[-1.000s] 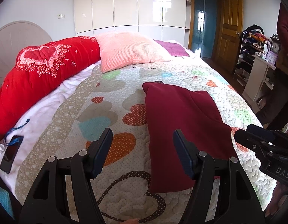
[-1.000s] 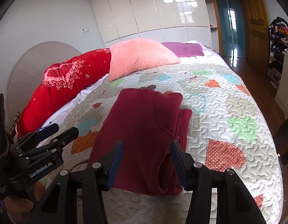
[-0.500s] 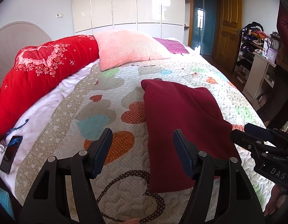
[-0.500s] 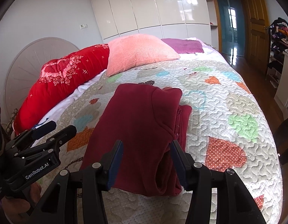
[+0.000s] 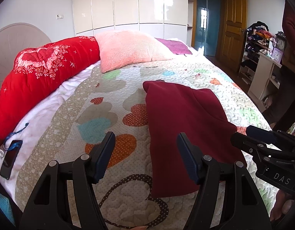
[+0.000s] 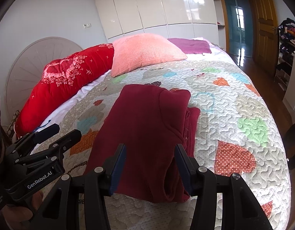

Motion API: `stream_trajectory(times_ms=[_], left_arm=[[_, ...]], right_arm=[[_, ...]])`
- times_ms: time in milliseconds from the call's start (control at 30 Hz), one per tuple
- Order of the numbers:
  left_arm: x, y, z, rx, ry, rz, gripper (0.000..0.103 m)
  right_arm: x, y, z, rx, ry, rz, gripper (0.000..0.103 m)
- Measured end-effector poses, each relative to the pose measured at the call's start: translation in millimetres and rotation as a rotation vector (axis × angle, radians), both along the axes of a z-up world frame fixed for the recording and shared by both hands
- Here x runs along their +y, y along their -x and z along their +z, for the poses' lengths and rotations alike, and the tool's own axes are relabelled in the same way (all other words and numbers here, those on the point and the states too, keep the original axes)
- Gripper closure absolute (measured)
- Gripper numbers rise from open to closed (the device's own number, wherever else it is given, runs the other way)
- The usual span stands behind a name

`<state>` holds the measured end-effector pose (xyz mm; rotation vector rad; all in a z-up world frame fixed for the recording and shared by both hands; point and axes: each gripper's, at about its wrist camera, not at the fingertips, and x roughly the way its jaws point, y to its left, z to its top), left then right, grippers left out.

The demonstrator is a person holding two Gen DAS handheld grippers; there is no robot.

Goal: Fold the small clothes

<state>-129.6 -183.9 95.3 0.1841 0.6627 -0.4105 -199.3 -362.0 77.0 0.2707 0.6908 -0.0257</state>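
the dark red garment (image 6: 145, 132) lies folded into a long rectangle on the quilted bedspread (image 6: 233, 99), near the front edge of the bed, a bit right of its middle in the left wrist view. a second folded layer peeks out along its right side, with a zipper line showing there. compared with a second ago nothing on it has changed: same folds, same spot, only a slight shift in framing.

left hand-held gripper (image 5: 145, 155) hovers above the front edge, jaws apart and empty, its right finger over the garment's left-front corner without touching. right hand-held gripper (image 6: 150, 164) hangs over the garment's near end, jaws apart, cloth visible behind them but not pinched. neither has moved or changed opening over the last second.

judgement: a pause between folds. lengthwise folding looks done; a crosswise fold, near end to far end, likely remains.

further out: pink pillow (image 5: 132, 48), red quilt (image 5: 42, 80) along the left edge of the bed, purple cloth (image 5: 174, 46) at the far corner, phone (image 5: 10, 159) at the left front edge.
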Motion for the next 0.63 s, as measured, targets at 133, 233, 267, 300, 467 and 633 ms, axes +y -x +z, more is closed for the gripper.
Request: stream_trajectory(times_ms=[133,233,267,300,467,633], left_arm=[[1.6,-1.6,-2.0,0.009,0.005,0.0,0.036],[3.0,-3.0,-3.3,0.011,0.008,0.002,0.036],[3.1,-3.2,-3.5,0.011,0.009,0.002,0.036],[3.3,-3.3,-3.7,0.01,0.009,0.003,0.036],[5.9,-4.8,-5.2,0.01,0.028,0.004,0.036],[9.7,-8.5,-9.4,0.018,0.032,0.01,0.036]], right_arm=[[-0.1,-1.3,-1.7,0.005,-0.001,0.005,0.053],[-0.6,-1.8,-3.0,0.008,-0.004,0.007,0.053],[-0.8,-2.0,-3.5,0.009,-0.004,0.008,0.053],[-1.2,-2.5,-3.9,0.01,-0.005,0.01,0.053],[-2.1,-4.2,-7.4,0.019,-0.01,0.012,0.053],[-1.6,-5.7,-10.2,0.027,-0.009,0.015,0.053]])
